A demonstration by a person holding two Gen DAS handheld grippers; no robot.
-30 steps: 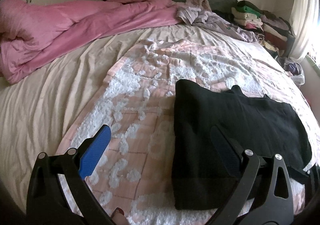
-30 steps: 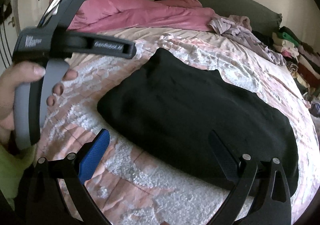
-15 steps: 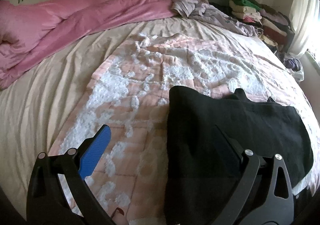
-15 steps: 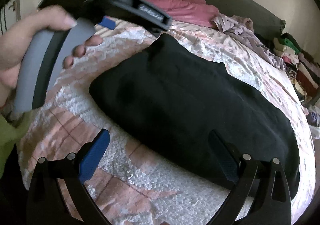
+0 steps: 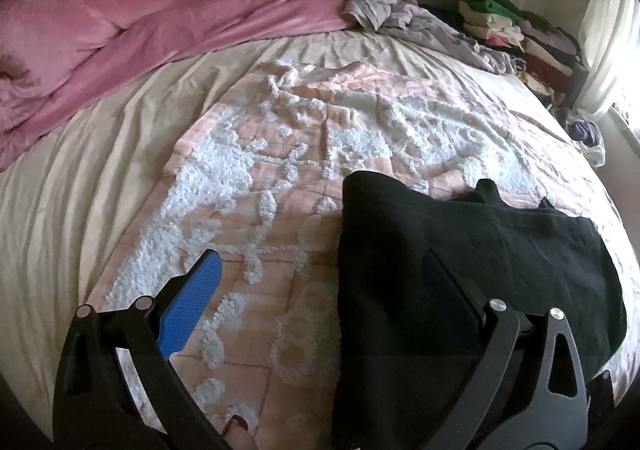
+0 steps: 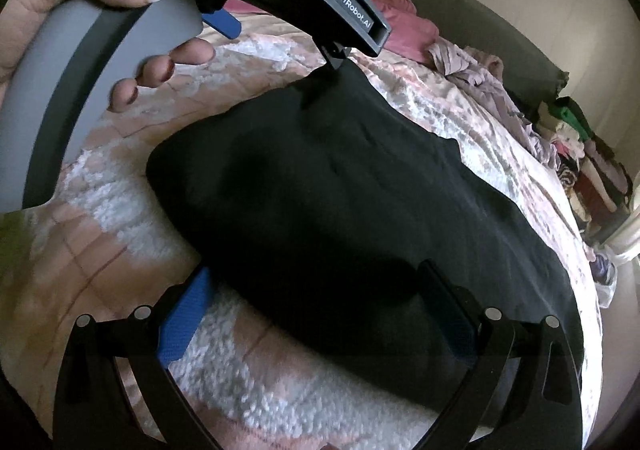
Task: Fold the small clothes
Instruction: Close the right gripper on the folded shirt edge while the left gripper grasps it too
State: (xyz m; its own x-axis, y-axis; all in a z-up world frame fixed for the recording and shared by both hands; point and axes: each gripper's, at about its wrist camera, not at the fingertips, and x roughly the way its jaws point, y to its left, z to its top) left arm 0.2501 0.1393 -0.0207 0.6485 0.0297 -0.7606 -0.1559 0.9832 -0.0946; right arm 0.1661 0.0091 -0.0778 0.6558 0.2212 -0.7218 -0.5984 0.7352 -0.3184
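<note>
A black garment (image 5: pixel 460 242) lies folded flat on the pink and white tufted blanket (image 5: pixel 280 178). My left gripper (image 5: pixel 320 290) is open and straddles the garment's left edge, its dark finger over the cloth and its blue pad (image 5: pixel 192 306) over the blanket. In the right wrist view the same garment (image 6: pixel 360 190) fills the middle. My right gripper (image 6: pixel 316 310) is open at its near edge, with nothing between the fingers. A hand (image 6: pixel 80 10) holds the left gripper (image 6: pixel 280 42) above the garment's far corner.
A pink duvet (image 5: pixel 140 30) is bunched along the far left of the bed. Crumpled lilac clothes (image 5: pixel 420 22) and a stack of folded clothes (image 5: pixel 504 26) sit at the far right. A cream sheet (image 5: pixel 80 190) lies bare to the left.
Both grippers have come lower and closer to the black garment. The hand-held left gripper now looms larger at the upper left of the right wrist view. Both stay open.
</note>
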